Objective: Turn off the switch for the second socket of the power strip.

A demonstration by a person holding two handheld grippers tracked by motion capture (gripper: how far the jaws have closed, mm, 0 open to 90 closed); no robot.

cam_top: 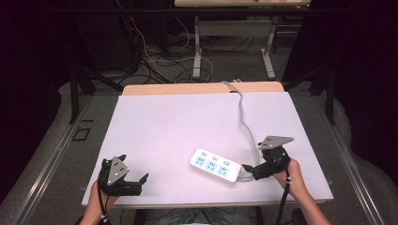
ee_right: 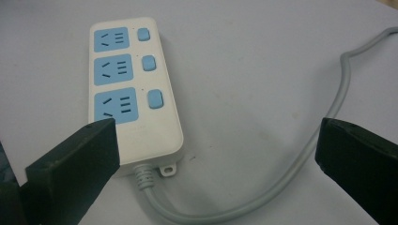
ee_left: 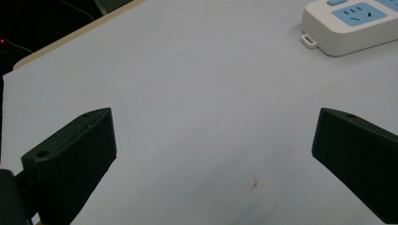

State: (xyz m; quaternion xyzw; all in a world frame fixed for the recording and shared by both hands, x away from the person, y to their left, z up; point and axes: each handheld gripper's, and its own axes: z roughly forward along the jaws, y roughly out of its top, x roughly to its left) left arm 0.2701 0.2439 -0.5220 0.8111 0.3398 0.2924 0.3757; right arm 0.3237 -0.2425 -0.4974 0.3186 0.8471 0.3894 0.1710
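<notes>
A white power strip [cam_top: 215, 165] with three blue sockets and three blue switches lies flat near the table's front, right of centre. Its grey cable [cam_top: 244, 119] runs from its right end toward the back edge. My right gripper [cam_top: 252, 157] stands open at the strip's cable end. In the right gripper view the strip [ee_right: 131, 79] lies ahead, my left jaw overlaps its near corner, and the cable [ee_right: 324, 122] curves between the jaws of the gripper [ee_right: 218, 129]. My left gripper [cam_top: 134, 168] is open at the front left, over bare table; its own view [ee_left: 213, 122] has the strip [ee_left: 352, 26] at the top right.
The pale lilac table top [cam_top: 187, 122] is bare apart from the strip and cable. A wooden edge [cam_top: 178, 88] borders its back. Beyond it on the floor stand table legs and tangled cables [cam_top: 155, 61]. A person's hands hold both grippers at the front edge.
</notes>
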